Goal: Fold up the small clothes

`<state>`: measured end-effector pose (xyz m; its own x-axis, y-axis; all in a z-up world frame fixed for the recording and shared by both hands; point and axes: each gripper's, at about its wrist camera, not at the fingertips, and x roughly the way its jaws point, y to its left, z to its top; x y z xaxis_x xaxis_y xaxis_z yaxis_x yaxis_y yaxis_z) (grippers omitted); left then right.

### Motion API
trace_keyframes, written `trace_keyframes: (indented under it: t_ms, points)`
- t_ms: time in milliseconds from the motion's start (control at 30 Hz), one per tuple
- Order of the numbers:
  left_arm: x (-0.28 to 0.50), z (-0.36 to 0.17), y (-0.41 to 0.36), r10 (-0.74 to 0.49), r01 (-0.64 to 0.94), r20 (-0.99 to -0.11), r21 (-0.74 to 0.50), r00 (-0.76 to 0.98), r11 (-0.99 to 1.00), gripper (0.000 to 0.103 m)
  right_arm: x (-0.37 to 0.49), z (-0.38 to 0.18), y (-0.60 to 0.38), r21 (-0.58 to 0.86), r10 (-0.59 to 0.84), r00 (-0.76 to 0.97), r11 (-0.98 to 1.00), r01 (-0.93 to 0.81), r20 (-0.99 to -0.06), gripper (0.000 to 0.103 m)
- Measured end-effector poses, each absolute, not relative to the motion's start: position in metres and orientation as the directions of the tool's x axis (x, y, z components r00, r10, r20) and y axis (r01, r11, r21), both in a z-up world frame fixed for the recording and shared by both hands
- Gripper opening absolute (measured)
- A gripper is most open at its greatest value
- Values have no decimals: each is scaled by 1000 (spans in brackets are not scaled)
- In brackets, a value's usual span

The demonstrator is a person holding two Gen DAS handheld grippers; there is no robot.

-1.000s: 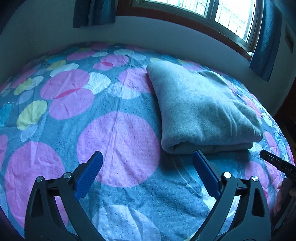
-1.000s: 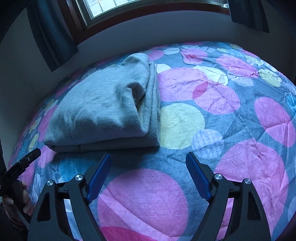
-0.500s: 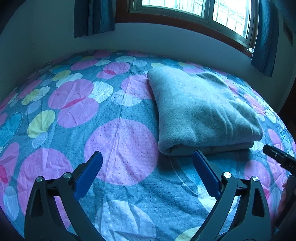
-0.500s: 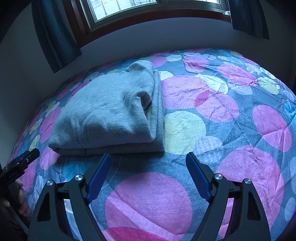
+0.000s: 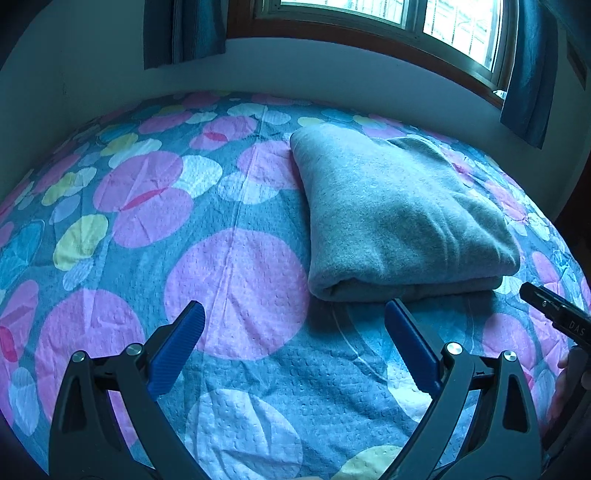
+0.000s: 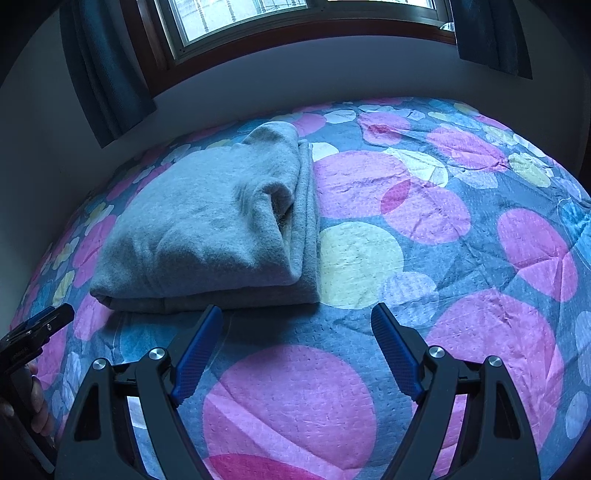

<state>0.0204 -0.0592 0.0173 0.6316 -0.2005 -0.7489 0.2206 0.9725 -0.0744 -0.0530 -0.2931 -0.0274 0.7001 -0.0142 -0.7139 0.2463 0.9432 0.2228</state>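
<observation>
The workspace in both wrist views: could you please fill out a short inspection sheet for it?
Surface: bedspread with pink, yellow and white circles, lightly creased.
Job's things: grey garment lying folded in layers on the bedspread, no gripper touching it.
Clutter: nothing seen.
Grippers: left gripper open, empty, short of the garment's near edge; right gripper open, empty, likewise.
Cables: nothing seen.
Surroundings: window with dark curtains above a pale wall.
</observation>
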Motion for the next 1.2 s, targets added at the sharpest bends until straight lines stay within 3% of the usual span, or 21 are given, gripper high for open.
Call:
trace_keyframes:
  t_ms: [1200]
  points:
    - [18, 19, -62, -189, 227, -740, -50, 646, 973, 97, -49, -33, -293, 204, -15, 686, 950, 237, -727, 82]
